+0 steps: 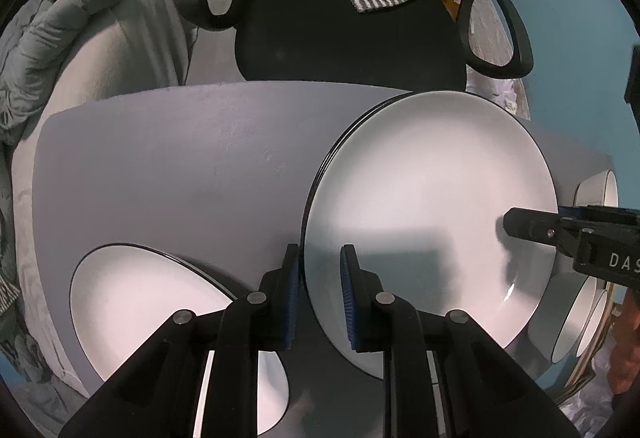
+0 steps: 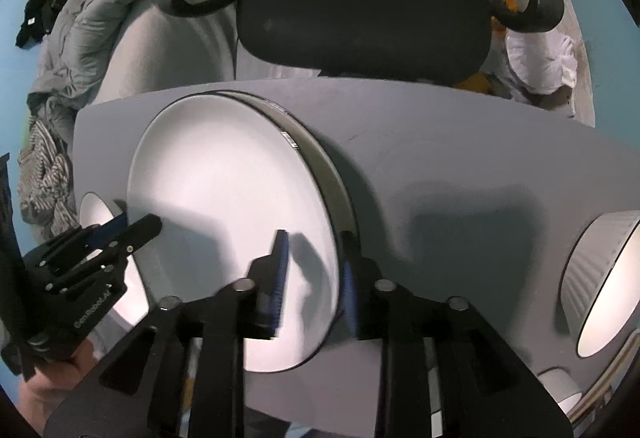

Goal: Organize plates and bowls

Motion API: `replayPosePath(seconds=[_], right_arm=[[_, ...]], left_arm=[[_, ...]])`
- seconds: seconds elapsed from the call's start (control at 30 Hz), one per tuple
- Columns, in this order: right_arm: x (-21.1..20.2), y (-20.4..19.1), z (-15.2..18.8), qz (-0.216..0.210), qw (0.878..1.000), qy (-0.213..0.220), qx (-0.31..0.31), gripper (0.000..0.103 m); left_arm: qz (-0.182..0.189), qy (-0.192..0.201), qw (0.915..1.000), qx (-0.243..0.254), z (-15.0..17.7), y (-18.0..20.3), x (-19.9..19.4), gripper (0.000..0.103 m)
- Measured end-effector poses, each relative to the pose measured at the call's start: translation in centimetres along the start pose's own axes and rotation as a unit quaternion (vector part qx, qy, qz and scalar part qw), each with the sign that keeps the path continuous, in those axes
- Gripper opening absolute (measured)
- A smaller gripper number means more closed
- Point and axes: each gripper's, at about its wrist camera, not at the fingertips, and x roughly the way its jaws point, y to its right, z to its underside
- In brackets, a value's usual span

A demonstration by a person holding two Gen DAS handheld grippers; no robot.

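The left gripper (image 1: 320, 270), at the bottom centre of its view, straddles the near-left rim of the top plate (image 1: 432, 206) with its pads apart, released and not yet pinching. The right gripper (image 2: 312, 258) likewise brackets the opposite rim at the lower centre of its frame, spread wide with a visible gap on both sides. The top plate rests on a plate stack (image 2: 320, 166) on the grey desk (image 1: 180, 166). A single plate (image 1: 132, 290) lies at the lower left, and ribbed bowls (image 2: 600, 278) sit at the right edge. Beyond the desk stands a black chair (image 1: 348, 34). To lift cleanly, seat each rim fully between the pads, close both sides evenly, and raise the plate level so that it clears the stack beneath.
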Motion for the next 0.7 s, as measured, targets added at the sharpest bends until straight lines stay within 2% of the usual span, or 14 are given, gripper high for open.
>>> replayPosePath(seconds=[0.07,0.13,0.3,0.37,0.43,0.57,0.63,0.7], right_arm=[[0.1,-0.3,-0.1,0.006,1.000,-0.011,0.003,0.037],[0.4,-0.5,-0.4,0.008,0.999,-0.032,0.013,0.046],[0.7,-1.0,-1.4,0.021,0.997,-0.067,0.027,0.048],[0.6,-1.3,-1.5,0.034,0.997,-0.066,0.025,0.049],[0.4,-1.6,-1.5,0.042,0.997,-0.064,0.019,0.054],[0.0,-1.6,-1.5,0.063,0.996,-0.064,0.016,0.056],[-0.4,-1.5,-1.5,0.092,0.994,-0.054,0.011,0.059],[-0.6,-1.4,-1.4,0.097,0.994,-0.052,0.005,0.059]], left_arm=[[-0.004,-0.002,1.0000,0.007,0.0,0.1,0.0,0.019],[-0.008,-0.007,0.9999,0.012,0.0,0.1,0.0,0.019],[-0.015,-0.009,0.9997,0.019,0.4,0.0,-0.4,0.020],[-0.016,-0.009,0.9996,0.020,0.5,0.0,-0.5,0.026],[-0.020,-0.007,0.9995,0.022,0.7,0.0,-0.7,0.028],[-0.023,0.003,0.9994,0.027,1.0,0.0,-1.3,0.029],[-0.021,0.003,0.9995,0.023,1.2,-0.1,-1.4,0.030],[-0.020,0.006,0.9996,0.020,1.3,-0.2,-1.7,0.030]])
